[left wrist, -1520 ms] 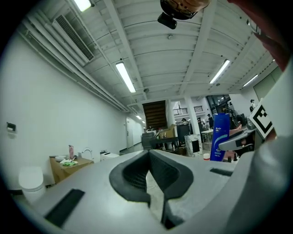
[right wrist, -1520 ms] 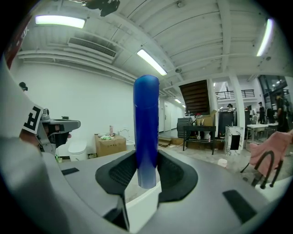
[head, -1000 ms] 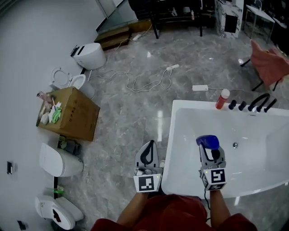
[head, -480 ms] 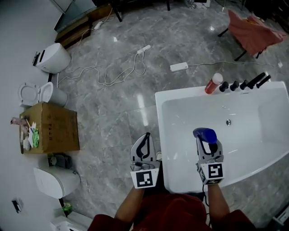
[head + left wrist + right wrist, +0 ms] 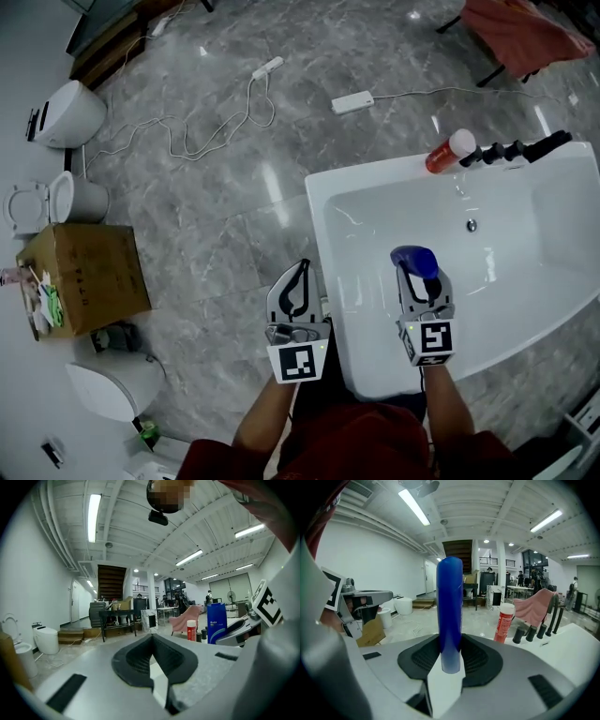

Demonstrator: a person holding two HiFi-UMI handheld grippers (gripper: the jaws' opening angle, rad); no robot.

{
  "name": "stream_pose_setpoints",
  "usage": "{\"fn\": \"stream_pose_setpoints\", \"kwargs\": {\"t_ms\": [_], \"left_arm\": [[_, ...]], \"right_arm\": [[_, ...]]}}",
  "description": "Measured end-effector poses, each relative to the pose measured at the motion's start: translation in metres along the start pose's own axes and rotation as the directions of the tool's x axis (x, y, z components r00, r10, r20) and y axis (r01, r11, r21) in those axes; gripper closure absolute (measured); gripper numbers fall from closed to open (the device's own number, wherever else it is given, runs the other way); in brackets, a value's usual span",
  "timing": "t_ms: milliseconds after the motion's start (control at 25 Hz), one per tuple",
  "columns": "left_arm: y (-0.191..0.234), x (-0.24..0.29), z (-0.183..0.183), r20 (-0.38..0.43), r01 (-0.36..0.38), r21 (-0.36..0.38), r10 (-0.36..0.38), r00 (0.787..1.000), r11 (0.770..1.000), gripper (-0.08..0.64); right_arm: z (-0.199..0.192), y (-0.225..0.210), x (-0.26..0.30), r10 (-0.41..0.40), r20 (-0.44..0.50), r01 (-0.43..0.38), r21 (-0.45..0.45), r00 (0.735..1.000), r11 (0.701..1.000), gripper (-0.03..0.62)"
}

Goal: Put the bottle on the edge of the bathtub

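Observation:
A blue bottle (image 5: 415, 261) stands upright between the jaws of my right gripper (image 5: 419, 277), which is shut on it above the inside of the white bathtub (image 5: 323, 281). In the right gripper view the blue bottle (image 5: 449, 611) rises between the dark pads of the right gripper (image 5: 450, 656). My left gripper (image 5: 299, 274) hangs over the floor just left of the tub's rim, jaws shut and holding nothing. From the left gripper view, that left gripper (image 5: 152, 658) shows closed pads, with the blue bottle (image 5: 216, 623) off to the right.
A red bottle with a white cap (image 5: 443, 153) lies on the tub's far edge beside black tap knobs (image 5: 516, 150). The drain (image 5: 472, 225) is in the tub floor. On the marble floor are cables (image 5: 216, 131), a power strip (image 5: 352, 101), a cardboard box (image 5: 80, 277) and toilets (image 5: 66, 112).
The head view has swung, so the tub and floor slide left and turn in the picture. Both grippers keep their stance; the right one still holds the blue bottle over the tub.

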State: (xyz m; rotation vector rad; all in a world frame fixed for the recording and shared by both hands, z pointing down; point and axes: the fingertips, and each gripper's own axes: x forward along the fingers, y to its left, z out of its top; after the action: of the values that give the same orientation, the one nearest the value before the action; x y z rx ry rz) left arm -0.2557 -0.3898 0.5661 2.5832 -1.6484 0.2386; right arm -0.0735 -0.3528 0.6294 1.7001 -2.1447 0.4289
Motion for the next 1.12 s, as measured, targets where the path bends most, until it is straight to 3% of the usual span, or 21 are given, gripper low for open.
{"fn": "stream_pose_setpoints", "kwargs": {"t_ms": [480,1120], "left_arm": [[0.016,0.038,-0.082,-0.115,0.023,-0.029,-0.026,0.993,0.999,0.554],[0.031,0.064,-0.119,-0.14,0.009,-0.035,-0.014,0.99,0.999,0.554]], "right_arm": [[-0.044,-0.014,0.125,-0.019,-0.042,0.02,0.017,0.999,1.0,0.456],[-0.028,-0.032,0.251,-0.055,0.034,0.055,-0.016,0.998,0.998,0.456]]}}
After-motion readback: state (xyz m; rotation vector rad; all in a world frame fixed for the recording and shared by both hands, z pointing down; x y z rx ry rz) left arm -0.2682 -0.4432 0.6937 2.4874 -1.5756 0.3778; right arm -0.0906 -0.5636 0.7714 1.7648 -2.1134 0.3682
